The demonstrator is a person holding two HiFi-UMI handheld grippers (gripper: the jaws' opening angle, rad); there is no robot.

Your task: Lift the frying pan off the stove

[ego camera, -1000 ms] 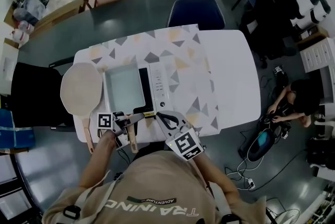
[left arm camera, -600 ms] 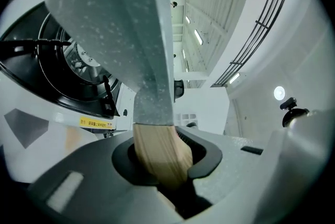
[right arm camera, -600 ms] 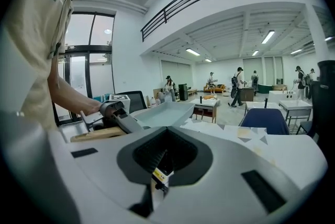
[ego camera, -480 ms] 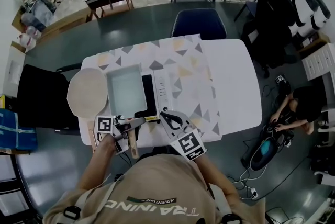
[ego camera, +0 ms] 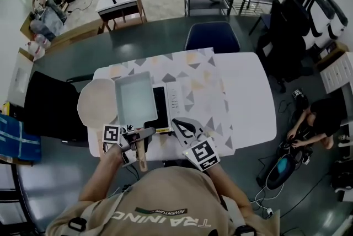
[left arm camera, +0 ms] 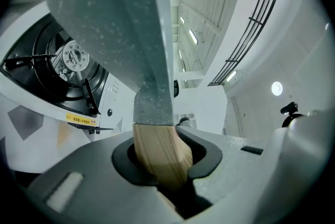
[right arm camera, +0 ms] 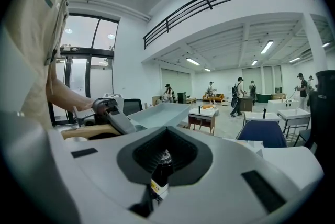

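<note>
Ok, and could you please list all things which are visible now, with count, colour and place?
frying pan: 1, grey, square, wooden handle, held over the stove
stove: 1, white and black, on the table under the pan
round flat utensil: 1, beige, at the table's left edge
tablecloth: 1, white with grey and yellow triangles, on the table's left half
table: 1, white, centre
blue chair: 1, behind the table
black chair: 1, left of the table
seated person: 1, dark clothes, floor at right
left gripper: 1, grey, clamped on the pan's handle
right gripper: 1, grey, jaws together, empty
</note>
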